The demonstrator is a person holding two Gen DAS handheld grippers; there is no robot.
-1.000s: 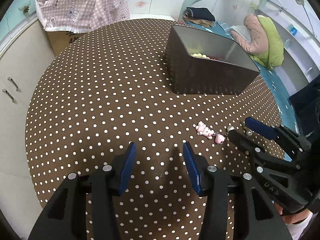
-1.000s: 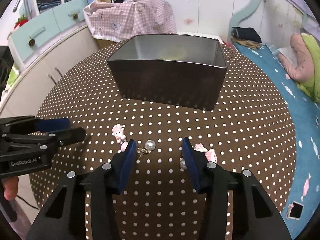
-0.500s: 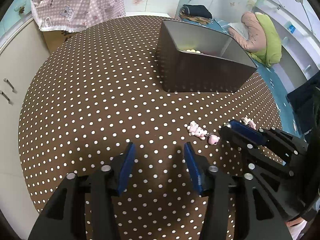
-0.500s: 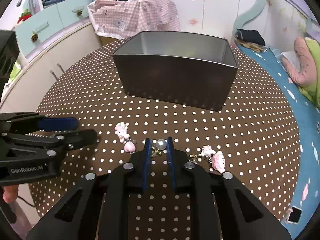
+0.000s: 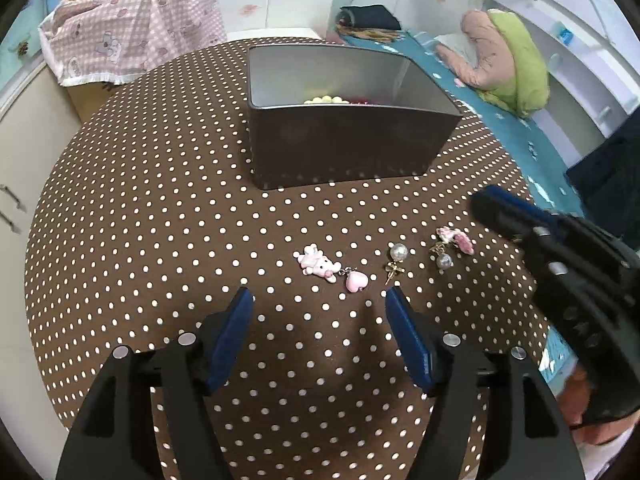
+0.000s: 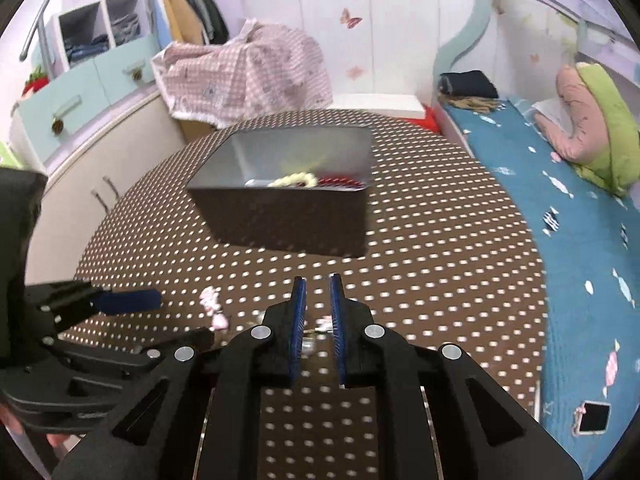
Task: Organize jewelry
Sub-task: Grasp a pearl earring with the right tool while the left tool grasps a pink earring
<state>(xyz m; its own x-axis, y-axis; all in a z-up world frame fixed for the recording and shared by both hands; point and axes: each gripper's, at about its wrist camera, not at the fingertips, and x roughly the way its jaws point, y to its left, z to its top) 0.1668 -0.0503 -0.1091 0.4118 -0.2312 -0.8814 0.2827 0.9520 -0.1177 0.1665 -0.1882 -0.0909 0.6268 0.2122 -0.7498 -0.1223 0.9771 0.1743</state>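
Polka-dotted desk [image 5: 160, 208] is carrying a grey box [image 5: 344, 152] at 12 o'clock. Earrings [image 5: 396, 258] are lying before the left hand-held gripper [image 5: 320, 300], its jaws spreading wider, empty. Right hand-held gripper [image 6: 317, 292] is pressed together, holding nothing visible.

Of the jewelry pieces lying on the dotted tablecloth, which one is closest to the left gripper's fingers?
The pink heart charm, chained to the pink bunny charm. It lies just ahead of the open left gripper, nearer than the two pearl earrings further right.
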